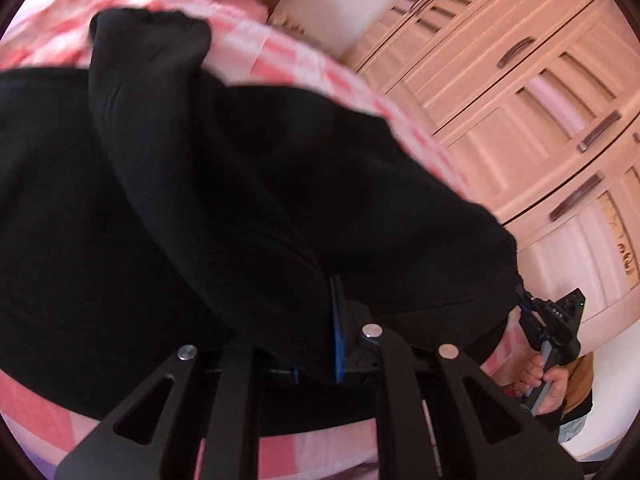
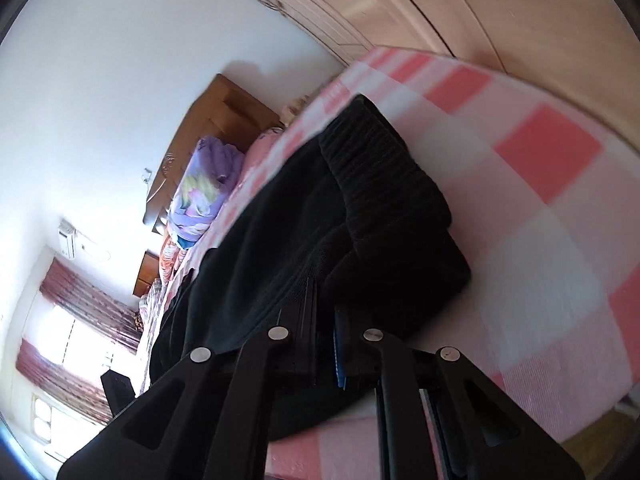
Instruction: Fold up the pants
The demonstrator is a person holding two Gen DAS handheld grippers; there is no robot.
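Black pants (image 1: 208, 200) lie across a pink and white checked bed (image 1: 280, 52). My left gripper (image 1: 324, 320) is shut on a fold of the pants cloth, held just above the bed. My right gripper (image 2: 326, 320) is shut on the pants (image 2: 304, 240) near the ribbed waistband (image 2: 384, 168), which lies on the bed (image 2: 540, 208). In the left wrist view the right gripper (image 1: 524, 302) pinches the far right corner of the pants, with the person's hand behind it.
A wooden wardrobe (image 1: 520, 92) with dark handles stands beside the bed. A purple pillow (image 2: 208, 184) and a wooden headboard (image 2: 216, 112) are at the bed's far end. A curtained window (image 2: 76, 320) is beyond.
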